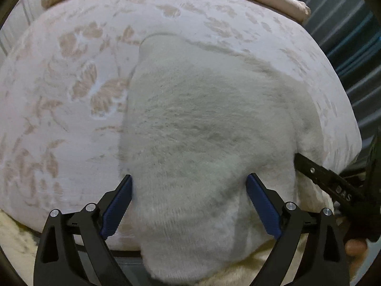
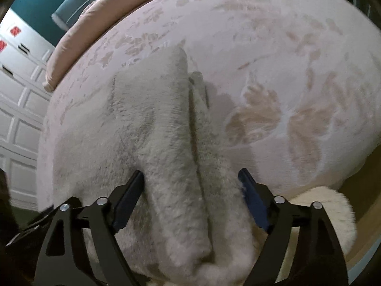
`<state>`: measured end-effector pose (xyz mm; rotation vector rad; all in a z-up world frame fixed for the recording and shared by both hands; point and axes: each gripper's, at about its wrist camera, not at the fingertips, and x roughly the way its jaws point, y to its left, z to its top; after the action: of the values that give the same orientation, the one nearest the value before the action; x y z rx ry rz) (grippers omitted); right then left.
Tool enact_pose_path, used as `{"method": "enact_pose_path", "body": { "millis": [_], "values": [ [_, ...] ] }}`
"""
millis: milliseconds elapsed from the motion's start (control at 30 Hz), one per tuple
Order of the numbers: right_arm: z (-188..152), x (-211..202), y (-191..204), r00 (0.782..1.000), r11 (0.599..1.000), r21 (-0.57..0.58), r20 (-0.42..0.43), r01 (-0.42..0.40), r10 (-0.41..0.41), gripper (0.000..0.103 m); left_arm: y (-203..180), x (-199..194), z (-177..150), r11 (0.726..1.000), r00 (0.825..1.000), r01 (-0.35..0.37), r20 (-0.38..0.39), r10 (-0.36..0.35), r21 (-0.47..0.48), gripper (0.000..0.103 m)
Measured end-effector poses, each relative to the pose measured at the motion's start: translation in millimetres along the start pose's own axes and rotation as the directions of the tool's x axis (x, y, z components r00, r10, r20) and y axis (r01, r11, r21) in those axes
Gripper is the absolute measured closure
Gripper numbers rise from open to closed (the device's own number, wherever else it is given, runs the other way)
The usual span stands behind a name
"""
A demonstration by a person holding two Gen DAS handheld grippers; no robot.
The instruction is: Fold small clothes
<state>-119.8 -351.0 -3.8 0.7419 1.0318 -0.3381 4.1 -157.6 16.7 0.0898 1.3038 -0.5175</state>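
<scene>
Left tool [image 1: 189, 183] spread wide over fluffy white garment [image 1: 202, 131] — right tool [image 2: 191, 178] likewise, straddling fold; no readable writing.

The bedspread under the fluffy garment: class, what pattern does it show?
Pale pink bedspread with beige leaf and flower motifs, clearest in the left wrist view.

Off-white fluffy garment [image 1: 202, 143], pale pink bedspread [image 1: 71, 95] with tan leaf-and-flower print, black grippers with blue fingers [image 1: 116, 205], teal wall [image 2: 40, 4] beyond, white panelled doors [image 2: 19, 100]

Floral pink bedspread [image 2: 297, 59], white panelled wardrobe [image 2: 19, 100], teal wall [image 2: 40, 7].
</scene>
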Motion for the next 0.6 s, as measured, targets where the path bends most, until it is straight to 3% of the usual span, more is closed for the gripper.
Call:
{"method": "enact_pose_path", "body": {
  "millis": [167, 200, 367, 500, 600],
  "values": [
    [2.2, 12.5, -7.8, 0.997, 0.996, 0.045, -0.004, -0.072, 0.072, 0.014, 16.1, 24.5, 4.1, 0.99, 0.993, 0.105, -0.049, -0.11, -0.094, 0.005],
    [2.4, 14.4, -9.3, 0.996, 0.995, 0.05, -0.004, -0.087, 0.087, 0.013, 19.5, 31.1, 3.4, 0.981, 0.986, 0.151, -0.058, -0.159, -0.118, 0.005],
    [5.1, 16.8, -11.8, 0.985, 0.984, 0.051, -0.001, -0.17, 0.17, 0.014, 22.2, 37.6, -1.9, 0.971, 0.975, 0.217, -0.027, -0.221, -0.101, 0.005],
    [8.9, 26.0, -5.6, 0.952, 0.949, 0.11, -0.051, -0.295, 0.302, 0.037, 17.7, 33.2, -1.9, 0.965, 0.966, 0.253, -0.031, -0.256, -0.068, 0.007],
    [10.2, 18.5, 6.5, 0.959, 0.957, 0.09, -0.05, -0.275, 0.28, 0.063, 13.6, 17.7, 1.4, 0.952, 0.952, 0.305, -0.019, -0.306, -0.036, 0.025]
  ]
}}
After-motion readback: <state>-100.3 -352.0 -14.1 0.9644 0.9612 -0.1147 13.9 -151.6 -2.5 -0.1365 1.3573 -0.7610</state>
